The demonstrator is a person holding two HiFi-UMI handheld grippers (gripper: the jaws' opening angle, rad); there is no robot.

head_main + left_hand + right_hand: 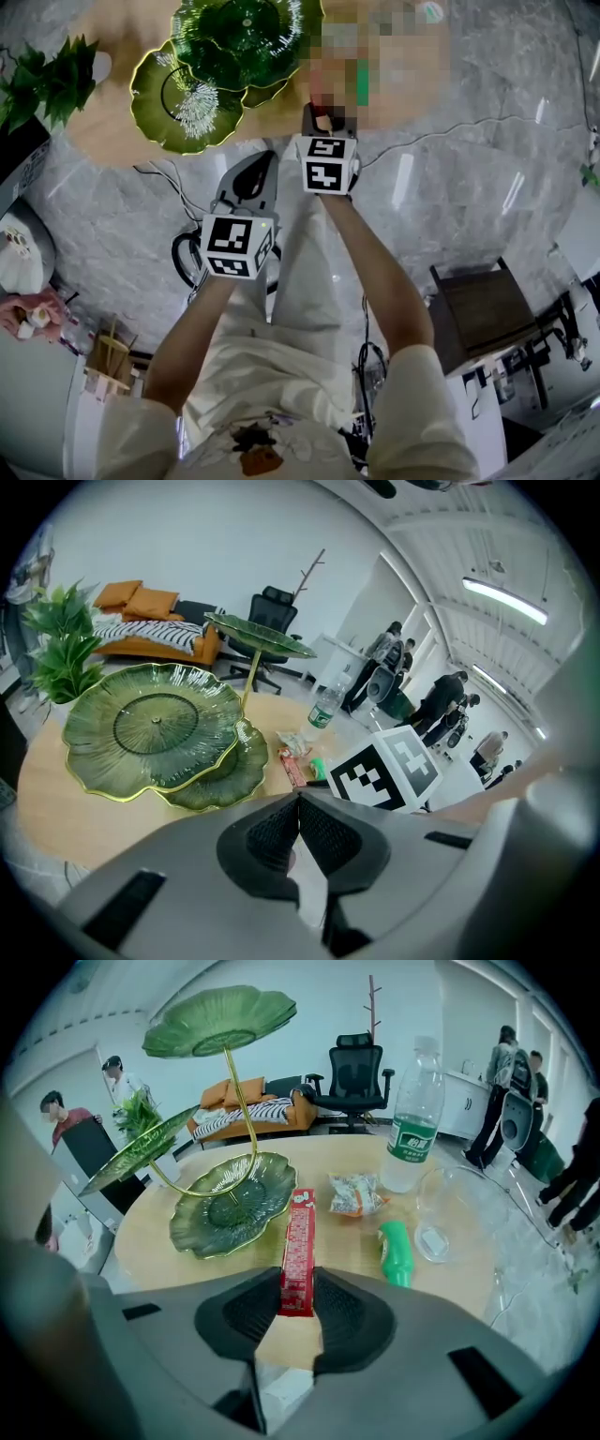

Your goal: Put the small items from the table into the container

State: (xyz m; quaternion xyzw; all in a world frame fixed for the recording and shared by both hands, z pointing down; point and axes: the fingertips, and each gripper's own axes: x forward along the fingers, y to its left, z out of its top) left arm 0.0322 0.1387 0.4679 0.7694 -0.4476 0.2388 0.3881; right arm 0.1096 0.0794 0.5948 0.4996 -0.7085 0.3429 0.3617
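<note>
clamping a red snack stick point(298, 1241) in right tool point(298, 1286), left tool point(298, 803) pinched shut, green leaf dish point(225, 1211) beyond

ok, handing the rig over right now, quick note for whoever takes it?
Left gripper: shut, empty.
Right gripper: shut on the red packet.
On the table: crinkly snack packet, green tube, water bottle.
Green leaf dish: nothing in it, so nothing looks stowed yet.
Left: place the red packet, then the other small items.
</note>
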